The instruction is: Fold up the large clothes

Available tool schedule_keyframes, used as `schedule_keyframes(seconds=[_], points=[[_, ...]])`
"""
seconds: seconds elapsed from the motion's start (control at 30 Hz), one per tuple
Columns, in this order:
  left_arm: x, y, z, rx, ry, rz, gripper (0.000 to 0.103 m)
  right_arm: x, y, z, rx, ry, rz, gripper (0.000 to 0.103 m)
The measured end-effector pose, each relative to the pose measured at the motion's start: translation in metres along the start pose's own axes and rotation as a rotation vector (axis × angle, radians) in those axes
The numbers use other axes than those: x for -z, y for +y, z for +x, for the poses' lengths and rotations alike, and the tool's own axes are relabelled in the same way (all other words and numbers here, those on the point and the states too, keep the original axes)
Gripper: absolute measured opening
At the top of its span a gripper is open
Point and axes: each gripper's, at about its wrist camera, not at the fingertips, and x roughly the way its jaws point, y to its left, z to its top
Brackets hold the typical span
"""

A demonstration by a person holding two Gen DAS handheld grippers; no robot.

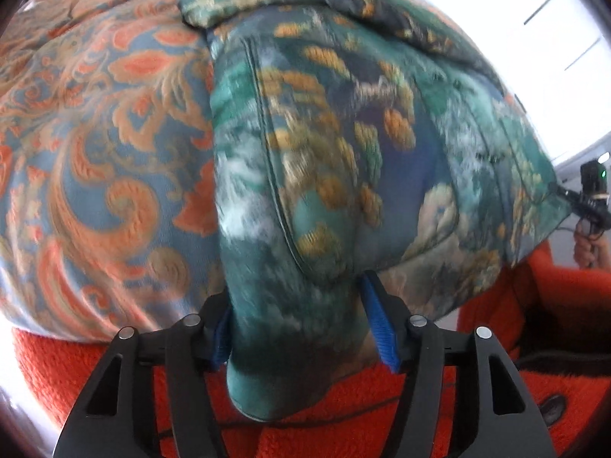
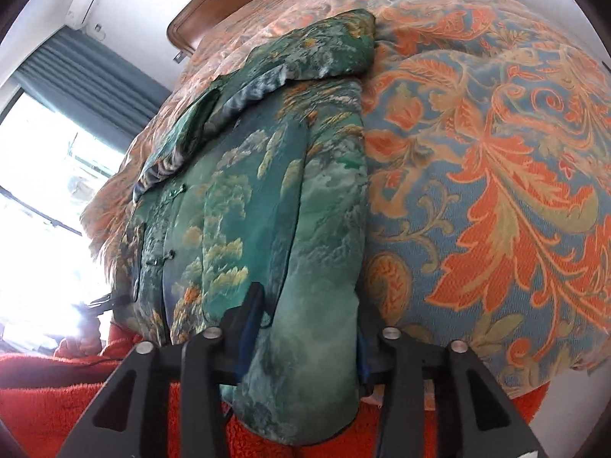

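Note:
A green padded jacket (image 1: 343,145) with gold and white landscape print lies on a bed with an orange and blue paisley cover (image 1: 95,152). My left gripper (image 1: 301,328) is shut on the jacket's near hem, and thick cloth bulges between its blue pads. In the right wrist view the jacket (image 2: 267,191) lies lengthwise with its collar far away and knot buttons at left. My right gripper (image 2: 305,336) is shut on the other near hem corner. The right gripper also shows in the left wrist view (image 1: 592,198) at the jacket's far right corner.
An orange fleece blanket (image 1: 343,420) lies at the bed's near edge and also shows in the right wrist view (image 2: 57,389). A wooden headboard (image 2: 214,11) stands at the far end. A bright window with a dark curtain (image 2: 88,72) is at left.

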Motion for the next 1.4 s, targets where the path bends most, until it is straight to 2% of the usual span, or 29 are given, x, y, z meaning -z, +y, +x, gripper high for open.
schedule_keyframes(seconds=[0.03,0.07,0.1,0.13,0.2,0.27,0.37,0.47,0.57,0.67,0.83,0.87,0.93,1.07,1.1,1.17,1.27,1.33,1.4], points=[[0.003,-0.002,0.0,-0.006,0.006,0.005,0.053,0.004,0.002,0.001,0.0,0.008,-0.012,0.045],[0.003,-0.004,0.003,-0.005,0.021,0.009,0.03,0.01,0.006,0.001,0.003,0.017,-0.028,0.046],[0.005,-0.001,0.001,0.0,0.029,0.006,0.023,0.01,0.008,0.003,0.006,0.027,-0.044,0.047],[0.002,-0.003,0.001,0.019,0.034,-0.012,0.016,0.01,0.012,0.005,0.005,0.047,-0.064,0.036],[-0.001,-0.005,-0.003,0.044,0.026,-0.028,0.012,0.008,0.024,0.008,0.038,0.081,-0.132,0.022],[0.002,-0.006,-0.014,0.051,0.005,-0.023,0.011,0.007,0.033,0.002,0.036,0.08,-0.152,0.016],[0.017,0.005,-0.03,0.088,0.002,-0.037,0.01,0.008,0.039,-0.012,0.005,0.064,-0.152,0.014],[0.037,0.013,-0.035,0.121,0.033,-0.076,0.01,0.018,0.035,-0.02,-0.037,0.083,-0.115,0.014],[0.035,0.02,-0.054,0.197,0.011,-0.129,0.01,0.029,0.034,-0.03,-0.095,0.094,-0.073,0.013],[0.001,0.028,-0.096,0.339,-0.096,-0.181,0.01,0.013,0.037,-0.048,-0.2,0.022,-0.02,0.012],[-0.086,0.046,-0.138,0.446,-0.243,-0.281,0.01,-0.063,0.06,-0.078,-0.327,-0.167,-0.002,0.012],[-0.099,0.05,-0.142,0.441,-0.263,-0.286,0.011,-0.087,0.062,-0.08,-0.338,-0.214,0.014,0.012],[-0.146,0.051,-0.139,0.402,-0.324,-0.296,0.012,-0.118,0.068,-0.076,-0.331,-0.271,0.028,0.012],[-0.221,0.065,-0.097,0.35,-0.34,-0.374,0.015,-0.191,0.052,-0.041,-0.275,-0.35,0.107,0.012],[-0.229,0.057,-0.081,0.328,-0.331,-0.388,0.017,-0.201,0.046,-0.029,-0.261,-0.351,0.128,0.012],[-0.245,0.066,-0.051,0.273,-0.288,-0.421,0.027,-0.219,0.036,-0.001,-0.228,-0.345,0.173,0.013],[-0.253,0.069,-0.026,0.206,-0.238,-0.396,0.035,-0.233,0.018,0.041,-0.179,-0.33,0.265,0.018],[-0.253,0.069,-0.023,0.194,-0.225,-0.389,0.039,-0.231,-0.001,0.063,-0.21,-0.308,0.383,0.03],[-0.254,0.07,-0.034,0.233,-0.24,-0.375,0.047,-0.229,-0.022,0.078,-0.296,-0.296,0.523,0.039]])
